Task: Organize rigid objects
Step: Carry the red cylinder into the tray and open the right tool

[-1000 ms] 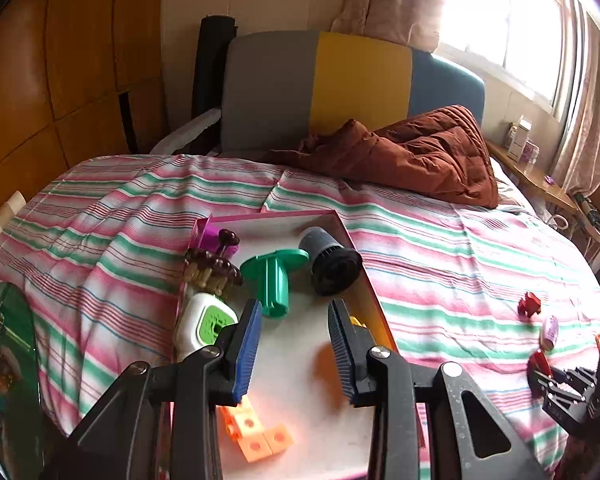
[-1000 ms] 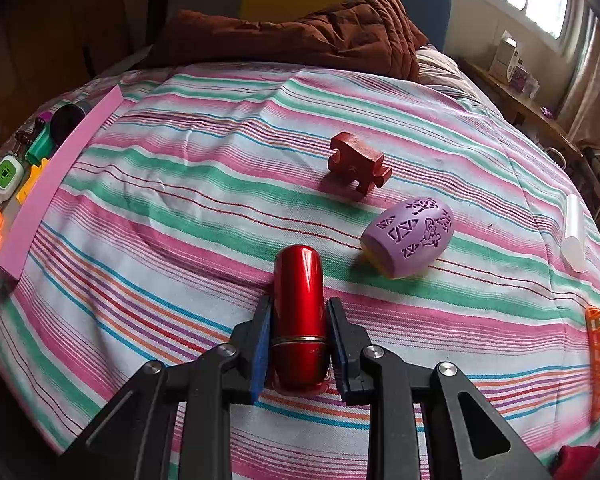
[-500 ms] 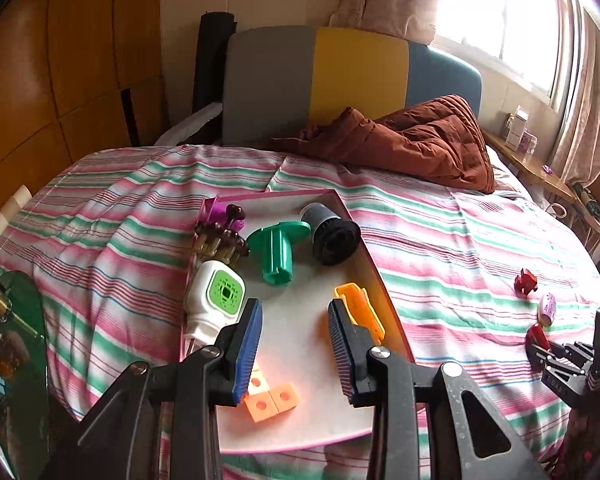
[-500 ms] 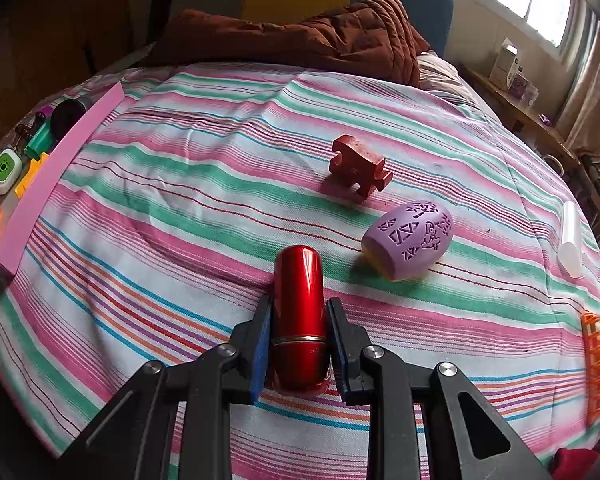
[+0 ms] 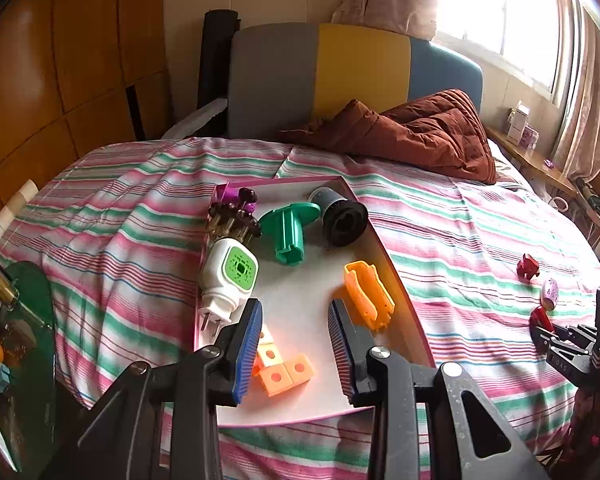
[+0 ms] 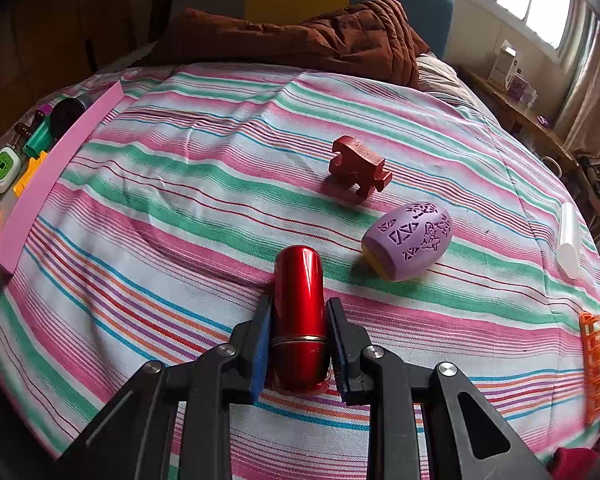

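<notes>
Your right gripper (image 6: 298,344) had its jaws clamped on the red tube (image 6: 300,312), lying on the bed (image 6: 180,208), long axis pointing toward the headboard edge. Left gripper (image 5: 294,350) jaws hung apart, empty, over the pink tray (image 5: 396,276).

The left claw (image 5: 294,350) has drawn back from the pink tray (image 5: 400,292).

Daylight from the window (image 5: 500,20) blows out the upper right; fisheye edges bend and darken, perhaps slightly soft.
</notes>
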Demonstrator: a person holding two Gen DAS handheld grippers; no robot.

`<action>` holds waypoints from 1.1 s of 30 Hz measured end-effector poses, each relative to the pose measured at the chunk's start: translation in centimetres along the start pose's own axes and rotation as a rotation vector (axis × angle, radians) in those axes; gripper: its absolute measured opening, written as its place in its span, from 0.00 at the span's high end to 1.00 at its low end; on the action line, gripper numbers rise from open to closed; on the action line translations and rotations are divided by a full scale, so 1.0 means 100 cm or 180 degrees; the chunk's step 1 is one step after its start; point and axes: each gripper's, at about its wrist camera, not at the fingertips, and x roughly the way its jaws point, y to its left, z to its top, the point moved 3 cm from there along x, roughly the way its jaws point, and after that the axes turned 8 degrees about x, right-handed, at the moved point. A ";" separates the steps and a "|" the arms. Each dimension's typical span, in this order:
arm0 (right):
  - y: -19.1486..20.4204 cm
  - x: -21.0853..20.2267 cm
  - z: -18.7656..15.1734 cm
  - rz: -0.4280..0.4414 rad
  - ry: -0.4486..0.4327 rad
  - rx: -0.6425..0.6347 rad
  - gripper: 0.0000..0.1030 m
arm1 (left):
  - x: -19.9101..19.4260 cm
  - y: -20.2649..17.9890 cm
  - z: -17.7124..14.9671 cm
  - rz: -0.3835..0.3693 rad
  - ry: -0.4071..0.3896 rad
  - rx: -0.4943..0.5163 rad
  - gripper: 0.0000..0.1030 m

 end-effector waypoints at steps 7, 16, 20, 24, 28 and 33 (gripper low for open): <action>0.001 0.000 -0.001 -0.0042 -0.0016 0.0013 0.74 | -0.005 0.011 -0.006 0.0052 -0.0011 -0.0005 0.67; 0.005 -0.002 -0.003 -0.0176 -0.0016 0.0138 0.74 | -0.009 0.029 -0.017 0.0076 0.0008 -0.0089 0.67; 0.008 -0.004 -0.003 -0.0260 0.0052 0.0242 0.74 | -0.011 0.037 -0.021 0.0063 0.0001 -0.0151 0.67; 0.016 -0.007 0.001 -0.0065 0.0155 0.0431 0.74 | -0.012 0.047 -0.026 0.0065 0.0014 -0.0230 0.67; 0.044 -0.015 0.011 0.0189 0.0155 0.0410 0.74 | -0.013 0.054 -0.029 0.0059 0.0013 -0.0286 0.67; 0.103 -0.039 0.033 0.0624 0.0015 0.0236 0.74 | -0.015 0.064 -0.033 0.0087 0.0003 -0.0361 0.67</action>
